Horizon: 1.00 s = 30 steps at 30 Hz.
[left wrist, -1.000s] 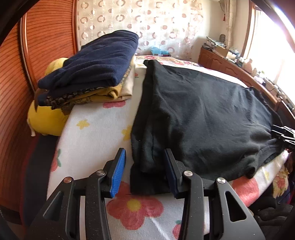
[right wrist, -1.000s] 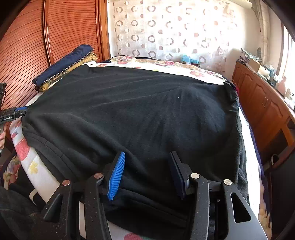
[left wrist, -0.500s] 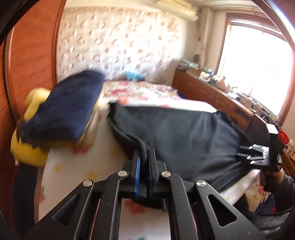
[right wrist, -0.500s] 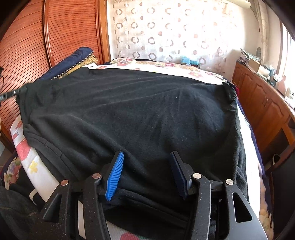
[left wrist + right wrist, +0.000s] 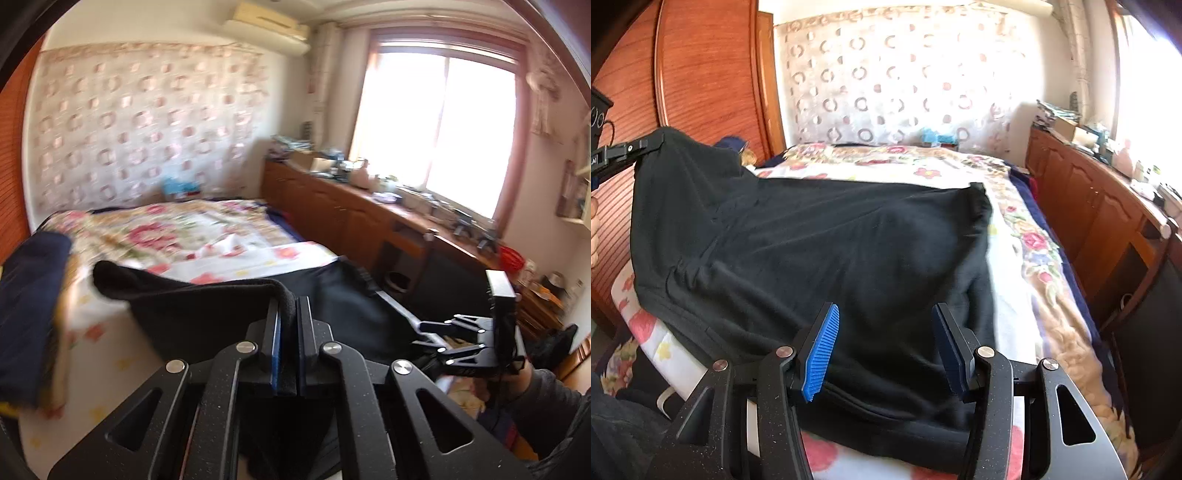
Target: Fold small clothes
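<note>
A black garment (image 5: 831,251) lies spread over the floral bed sheet (image 5: 1015,229). My left gripper (image 5: 288,306) is shut on the garment's edge (image 5: 207,314) and holds that corner raised off the bed. In the right wrist view the same gripper (image 5: 646,144) shows at the upper left, with fabric draping down from it. My right gripper (image 5: 884,328) hovers open over the garment's near hem, its blue pads apart and fabric lying below them. In the left wrist view the right gripper (image 5: 424,336) reaches in from the right, held by a hand in a grey sleeve.
A stack of folded clothes with a navy piece on top (image 5: 29,314) sits at the bed's left side. Wooden cabinets (image 5: 351,221) crowded with small items run along the right under a bright window. A ribbed wooden wardrobe door (image 5: 709,81) stands to the left.
The left gripper shut on the black garment's edge, then rose and tilted up, lifting that corner off the bed. The right gripper stayed open and shifted slightly over the near hem.
</note>
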Tool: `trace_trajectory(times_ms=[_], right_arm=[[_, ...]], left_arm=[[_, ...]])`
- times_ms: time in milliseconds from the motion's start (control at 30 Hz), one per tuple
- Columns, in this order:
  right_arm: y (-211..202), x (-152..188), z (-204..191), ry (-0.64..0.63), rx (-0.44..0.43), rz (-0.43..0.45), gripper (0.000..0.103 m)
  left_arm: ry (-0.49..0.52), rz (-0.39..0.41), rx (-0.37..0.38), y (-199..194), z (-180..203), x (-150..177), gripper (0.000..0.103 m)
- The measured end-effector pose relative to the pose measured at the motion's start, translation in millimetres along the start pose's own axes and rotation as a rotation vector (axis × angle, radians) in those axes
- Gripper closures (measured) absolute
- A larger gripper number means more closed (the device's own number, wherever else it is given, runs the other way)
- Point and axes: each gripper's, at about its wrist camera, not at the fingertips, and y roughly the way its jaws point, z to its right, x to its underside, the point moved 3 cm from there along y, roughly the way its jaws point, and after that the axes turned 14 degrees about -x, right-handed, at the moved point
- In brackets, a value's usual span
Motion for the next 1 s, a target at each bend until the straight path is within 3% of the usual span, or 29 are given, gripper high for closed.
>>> trace_trajectory(times_ms=[367,467,500,567,633,800,1000], right_arm=[[-41,8,14,0.054,0.056,0.076,0.049],[-49,11,13,0.066,0.06,0.089,0.049],[-49,12,12,0.068,0.061,0.09,0.049],[-49,14,9,0.073,0.065,0.088,0.049],[-44,11,6,0.078,0.068,0.088,0.049],[-40,5,4,0.089,0.06,0.088,0.049],[-22,-12,-3,0.05,0.021,0.071,0.049]], left_arm=[[0.166,0.035,0.21,0,109,-46,0.096],[0.217,-0.025,0.229,11,129,-38,0.095],[0.23,-0.041,0.227,15,132,-34,0.093],[0.239,-0.064,0.221,22,134,-28,0.075],[0.225,-0.089,0.218,27,130,-24,0.071],[0.196,-0.116,0.15,33,109,-11,0.067],[0.139,-0.175,0.031,49,57,17,0.067]])
